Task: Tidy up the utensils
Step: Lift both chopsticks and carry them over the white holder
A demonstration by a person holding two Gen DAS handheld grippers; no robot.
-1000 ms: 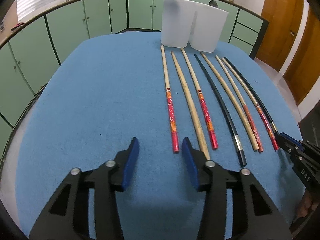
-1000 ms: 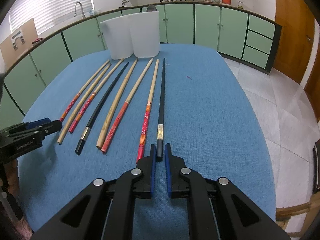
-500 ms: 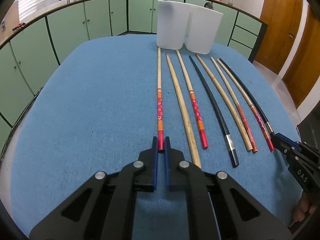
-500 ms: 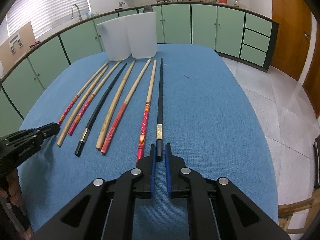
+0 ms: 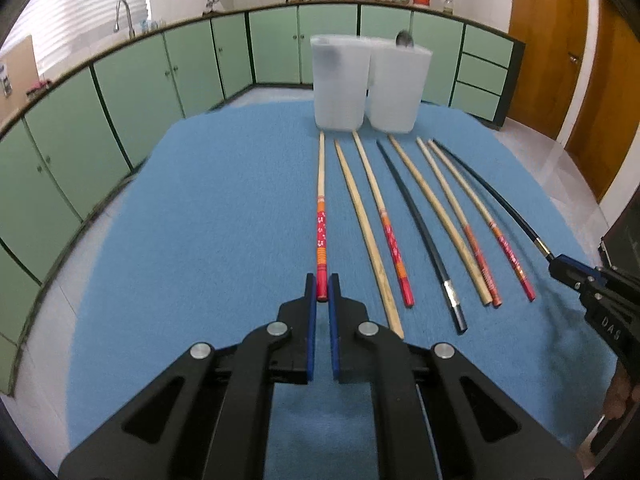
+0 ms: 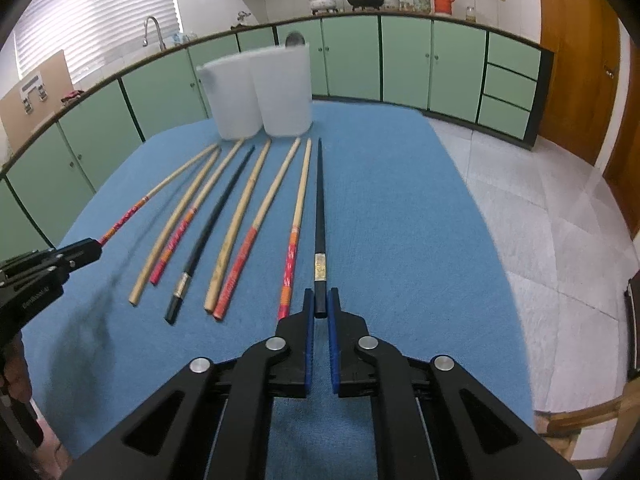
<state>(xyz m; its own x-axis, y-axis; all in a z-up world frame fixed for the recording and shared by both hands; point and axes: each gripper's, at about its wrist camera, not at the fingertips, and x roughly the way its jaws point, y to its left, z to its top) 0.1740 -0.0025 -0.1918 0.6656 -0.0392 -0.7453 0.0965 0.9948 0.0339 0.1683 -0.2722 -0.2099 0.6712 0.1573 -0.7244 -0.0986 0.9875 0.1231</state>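
Note:
My left gripper (image 5: pixel 321 286) is shut on the red, flower-patterned end of a wooden chopstick (image 5: pixel 321 232), whose near end is raised off the blue cloth (image 5: pixel 200 220). In the right wrist view that gripper (image 6: pixel 94 250) shows at the left edge with the same chopstick (image 6: pixel 132 212) slanting up from the cloth. My right gripper (image 6: pixel 320 300) is shut on the square end of a black chopstick (image 6: pixel 319 208); it also shows at the right of the left wrist view (image 5: pixel 558 268). Several more chopsticks (image 5: pixel 400 240) lie side by side between the two held ones.
Two white translucent cups (image 5: pixel 340 88) (image 5: pixel 394 92) stand together at the far end of the cloth, just beyond the chopstick tips; a spoon bowl (image 5: pixel 404 38) peeks above the right one. Green cabinets ring the table. Tiled floor and a wooden chair (image 6: pixel 592 420) are on the right.
The left gripper's jaws went from wide open to shut on the red-ended chopstick, then rose with its near end. The right gripper has kept its grip on the black chopstick.

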